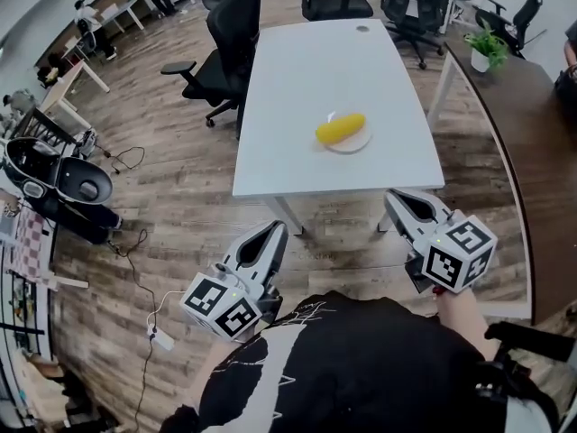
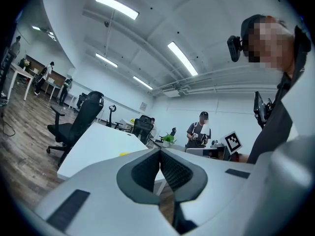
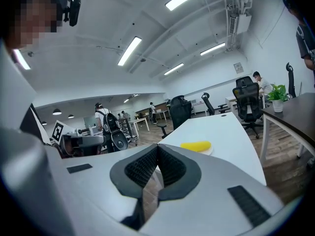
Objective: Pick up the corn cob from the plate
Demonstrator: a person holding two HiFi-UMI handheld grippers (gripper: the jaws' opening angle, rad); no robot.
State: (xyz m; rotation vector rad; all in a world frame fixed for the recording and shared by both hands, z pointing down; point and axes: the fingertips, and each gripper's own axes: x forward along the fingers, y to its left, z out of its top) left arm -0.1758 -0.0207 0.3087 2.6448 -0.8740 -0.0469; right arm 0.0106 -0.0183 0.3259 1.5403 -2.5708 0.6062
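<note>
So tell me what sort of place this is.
Most likely an open-plan office. Black swivel chairs stand around a long white table, more desks line the far side, and strip lights run across the ceiling.

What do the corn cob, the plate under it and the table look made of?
Corn cob: smooth, uniformly yellow, slightly shiny, probably a plastic toy. Plate: plain white, ceramic or plastic; cannot tell. Table: matte white top, likely laminate.
</note>
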